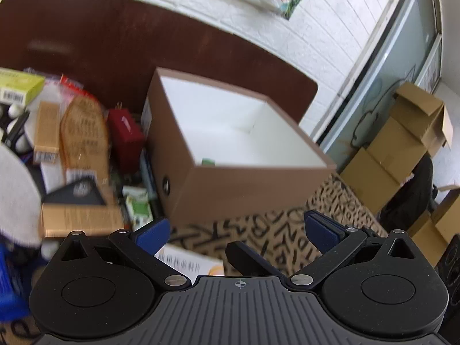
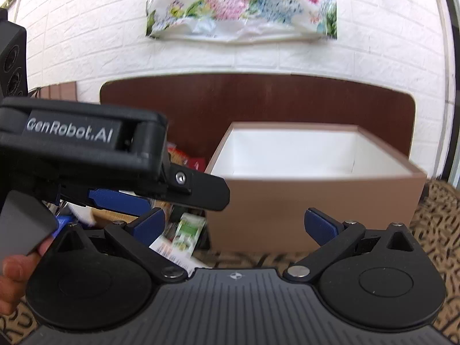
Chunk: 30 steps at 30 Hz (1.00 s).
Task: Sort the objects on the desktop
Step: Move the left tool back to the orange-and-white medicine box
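Meanwhile, the left gripper is hovering with its jaws spread wide and nothing between them. Left of its jaws a heap of small packets is lying; ahead, just beyond the jaws, the brown box is sitting on the patterned cloth, a green item inside it. The right gripper is likewise gaping empty, the box straight ahead, the other gripper crossing at its upper left.

"GenRobot.AI" stands in pale letters on the side of the left gripper; print on the boxes is too blurred to read
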{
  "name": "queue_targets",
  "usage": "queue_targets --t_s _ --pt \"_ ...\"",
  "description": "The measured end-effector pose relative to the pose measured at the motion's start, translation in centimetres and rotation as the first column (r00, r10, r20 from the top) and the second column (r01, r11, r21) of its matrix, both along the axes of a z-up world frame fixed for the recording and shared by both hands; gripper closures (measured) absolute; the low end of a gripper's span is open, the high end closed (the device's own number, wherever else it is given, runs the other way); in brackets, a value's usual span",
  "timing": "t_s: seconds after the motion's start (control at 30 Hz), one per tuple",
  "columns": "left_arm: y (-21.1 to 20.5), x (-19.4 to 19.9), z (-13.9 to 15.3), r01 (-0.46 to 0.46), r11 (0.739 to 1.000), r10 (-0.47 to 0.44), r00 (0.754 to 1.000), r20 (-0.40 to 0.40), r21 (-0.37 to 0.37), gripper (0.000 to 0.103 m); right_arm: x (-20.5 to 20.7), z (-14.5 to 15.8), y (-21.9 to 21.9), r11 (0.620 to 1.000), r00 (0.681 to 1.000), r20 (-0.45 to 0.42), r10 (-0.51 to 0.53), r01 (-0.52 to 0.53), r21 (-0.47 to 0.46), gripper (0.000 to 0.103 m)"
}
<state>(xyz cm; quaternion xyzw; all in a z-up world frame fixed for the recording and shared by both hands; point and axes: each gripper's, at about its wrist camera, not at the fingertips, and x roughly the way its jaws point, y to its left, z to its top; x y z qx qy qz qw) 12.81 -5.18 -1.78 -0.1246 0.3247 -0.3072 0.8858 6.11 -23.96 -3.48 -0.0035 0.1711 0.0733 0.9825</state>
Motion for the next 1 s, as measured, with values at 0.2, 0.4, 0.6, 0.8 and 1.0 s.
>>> queue_targets --t_s 0.2,0.4,0.6,0.8,1.0 --pt "0.2 -2.4 -2.1 0.005 0.999 -0.006 1.000 0.013 0.047 0.000 -1.4 -2.4 0.8 1.000 0.997 -0.077 0.018 -0.017 0.023 0.000" --pt "1.2 -3.3 -4.1 -0.009 0.996 0.010 1.000 -0.021 0.085 0.000 -2.2 -4.9 1.3 1.000 0.986 -0.163 0.017 -0.013 0.026 0.000" --pt "2.1 -4.0 -5.4 -0.039 0.993 0.043 0.999 -0.032 0.112 0.000 -3.1 -6.6 1.4 0.999 0.974 -0.223 0.024 -0.015 0.043 0.000" --pt "2.4 -3.4 -5.4 -0.061 0.990 0.065 0.998 -0.024 0.125 0.000 -2.8 -6.9 1.0 0.998 0.972 -0.234 0.018 -0.004 0.059 0.000" --pt "2.2 -1.6 -5.0 -0.064 0.985 0.064 0.998 0.008 0.160 0.000 -2.2 -7.3 1.1 0.998 0.971 -0.237 0.025 -0.010 0.064 0.001"
